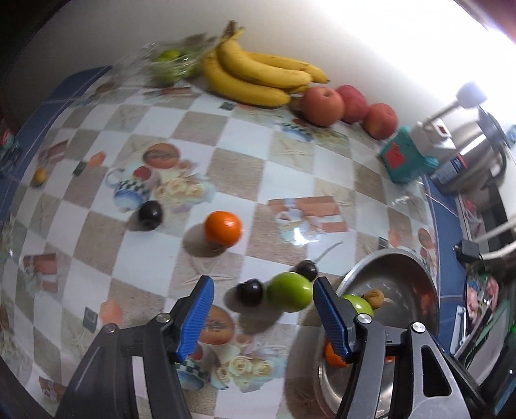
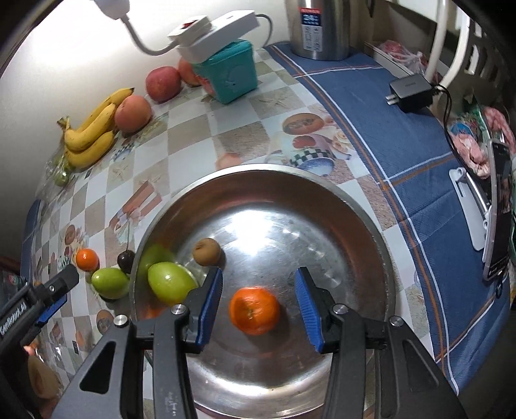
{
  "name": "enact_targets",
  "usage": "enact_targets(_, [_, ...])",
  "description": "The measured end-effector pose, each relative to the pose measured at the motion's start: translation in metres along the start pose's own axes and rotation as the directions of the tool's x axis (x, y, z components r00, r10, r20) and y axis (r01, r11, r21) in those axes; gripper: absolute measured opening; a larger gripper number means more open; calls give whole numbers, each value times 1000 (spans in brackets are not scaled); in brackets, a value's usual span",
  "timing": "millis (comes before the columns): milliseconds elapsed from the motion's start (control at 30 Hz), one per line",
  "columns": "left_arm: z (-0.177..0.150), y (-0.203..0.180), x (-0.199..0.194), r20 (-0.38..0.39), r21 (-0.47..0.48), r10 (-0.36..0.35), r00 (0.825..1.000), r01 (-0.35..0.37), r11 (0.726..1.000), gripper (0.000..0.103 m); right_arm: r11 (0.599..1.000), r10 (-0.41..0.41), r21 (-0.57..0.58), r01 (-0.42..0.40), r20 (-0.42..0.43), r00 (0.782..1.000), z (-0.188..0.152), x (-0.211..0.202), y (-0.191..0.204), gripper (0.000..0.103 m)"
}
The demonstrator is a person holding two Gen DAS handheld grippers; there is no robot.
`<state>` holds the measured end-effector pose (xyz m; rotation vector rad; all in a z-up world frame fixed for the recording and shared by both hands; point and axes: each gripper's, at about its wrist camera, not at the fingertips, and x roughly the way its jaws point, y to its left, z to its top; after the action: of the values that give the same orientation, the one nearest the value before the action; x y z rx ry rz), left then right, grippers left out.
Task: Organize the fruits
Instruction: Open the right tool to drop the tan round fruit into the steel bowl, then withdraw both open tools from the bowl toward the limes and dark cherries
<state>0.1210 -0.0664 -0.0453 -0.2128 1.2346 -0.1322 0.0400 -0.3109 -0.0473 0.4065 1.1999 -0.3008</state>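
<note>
A steel bowl [image 2: 361, 206] holds an orange mandarin [image 2: 254, 310], a green fruit [image 2: 171, 283] and a small brown fruit [image 2: 206, 252]. My right gripper [image 2: 259, 306] is open above the bowl, with the mandarin lying between its jaws on the bowl floor. My left gripper [image 1: 262, 311] is open over the table, just short of a green fruit [image 1: 289, 296] and a dark plum [image 1: 249, 292]. Another plum [image 1: 308, 270], a mandarin [image 1: 223, 228] and a third plum [image 1: 150, 215] lie farther out. The bowl [image 1: 380, 264] is at the left gripper's right.
Bananas [image 1: 254, 75] and red apples [image 1: 322, 105] line the wall, beside a glass dish of green fruit [image 1: 167, 64]. A teal box [image 2: 232, 74] with a power strip, a steel kettle [image 2: 319, 29], a charger [image 2: 409, 92] and a phone [image 2: 500, 212] stand right.
</note>
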Motion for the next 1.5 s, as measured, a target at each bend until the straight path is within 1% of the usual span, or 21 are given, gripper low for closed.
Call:
enact_targets(100, [-1, 7, 0, -4, -26, 14, 1000, -14, 1000, 70, 1000, -1, -26, 1, -2, 1000, -2, 0, 7, 48])
enact_targets(200, [-1, 10, 1, -13, -36, 13, 1000, -14, 999, 75, 999, -3, -36, 3, -6, 1000, -3, 1, 10, 48])
enact_targets(400, [-4, 7, 4, -24, -24, 21, 999, -21, 999, 78, 999, -9, -34, 9, -12, 1000, -4, 3, 9, 50])
enact_targets(467, [-5, 5, 6, -28, -17, 25, 999, -25, 1000, 83, 999, -9, -33, 8, -14, 1000, -4, 4, 9, 53])
enact_targets(567, [-6, 5, 8, -34, -15, 28, 999, -28, 999, 92, 999, -3, -32, 3, -15, 1000, -5, 5, 10, 63])
enact_targets(600, [-6, 5, 8, -36, -17, 26, 999, -26, 1000, 93, 1000, -3, -31, 2, -15, 1000, -5, 5, 10, 68])
enact_targets(633, [-6, 5, 8, -37, -18, 25, 999, -26, 1000, 94, 999, -4, -32, 3, -17, 1000, -5, 6, 10, 71])
enact_targets(700, [-7, 6, 9, -40, -19, 30, 999, -31, 999, 95, 999, -4, -34, 3, -23, 1000, -6, 8, 10, 71])
enact_targets(767, [-7, 7, 11, -44, -24, 38, 998, -39, 999, 100, 999, -3, -36, 2, -27, 1000, -6, 10, 10, 71])
enact_targets(800, [-7, 7, 11, -47, -26, 41, 998, -42, 999, 101, 999, -3, -37, 2, -28, 1000, -6, 10, 10, 72])
enact_targets(867, [-8, 9, 13, -53, -33, 42, 998, -44, 999, 102, 999, -1, -36, 1, -23, 1000, -6, 10, 10, 76])
enact_targets(900, [-8, 10, 13, -56, -37, 43, 997, -46, 998, 103, 999, -1, -35, 0, -21, 1000, -7, 10, 10, 82])
enact_targets(933, [-8, 10, 14, -59, -41, 47, 997, -49, 998, 103, 999, -2, -35, 1, -17, 1000, -7, 9, 10, 85])
enact_targets(1167, [-10, 15, 18, -69, -55, 64, 996, -68, 996, 103, 999, -4, -39, 3, -20, 1000, -8, 12, 11, 86])
enact_targets(1233, [-11, 15, 18, -64, -56, 69, 996, -72, 996, 103, 999, -3, -42, 3, -21, 1000, -10, 13, 11, 96])
enact_targets(1367, [-11, 16, 19, -63, -53, 77, 995, -81, 995, 103, 999, 3, -48, -3, -15, 1000, -10, 13, 12, 97])
enact_targets(1400, [-11, 16, 19, -63, -54, 76, 995, -79, 995, 103, 999, 1, -50, -2, -16, 1000, -11, 13, 12, 97])
enact_targets(1433, [-11, 16, 19, -62, -55, 77, 995, -81, 995, 103, 999, -3, -52, 3, -17, 1000, -11, 14, 13, 102])
enact_targets(1500, [-11, 16, 19, -59, -57, 79, 995, -82, 995, 103, 998, -9, -57, 9, -14, 1000, -11, 14, 13, 103])
